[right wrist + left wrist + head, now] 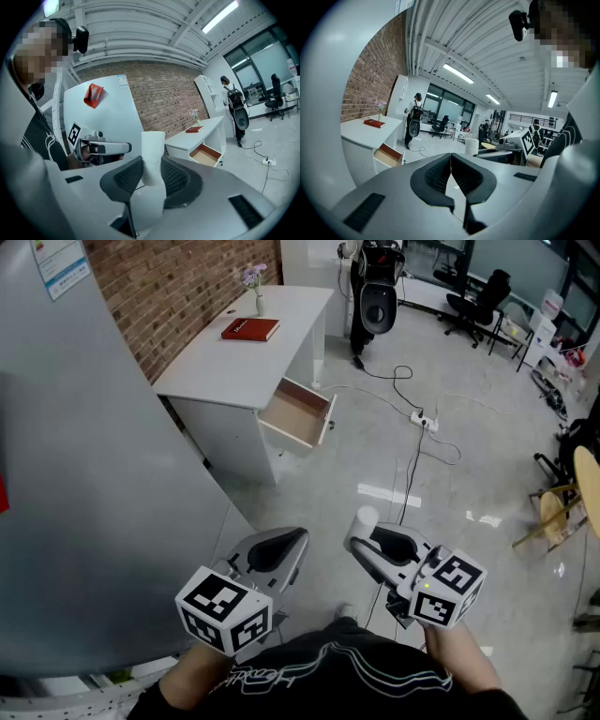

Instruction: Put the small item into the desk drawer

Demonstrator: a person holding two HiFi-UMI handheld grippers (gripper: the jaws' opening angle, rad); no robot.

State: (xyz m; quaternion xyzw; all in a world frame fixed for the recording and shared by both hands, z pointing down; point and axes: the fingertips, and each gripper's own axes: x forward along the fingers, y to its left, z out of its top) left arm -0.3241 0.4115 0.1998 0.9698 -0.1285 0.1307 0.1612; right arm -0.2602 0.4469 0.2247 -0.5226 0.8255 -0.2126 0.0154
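While the right tool clenches the small white item upright and the left tool is pinched together on nothing, the open drawer lies well ahead below the worktop: walk closer, hold the squeeze steady, lower inside before releasing.

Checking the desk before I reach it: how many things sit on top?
2: a red book near the middle of the desk top, and a flower vase beyond it, by the brick wall. Nothing seems hidden.
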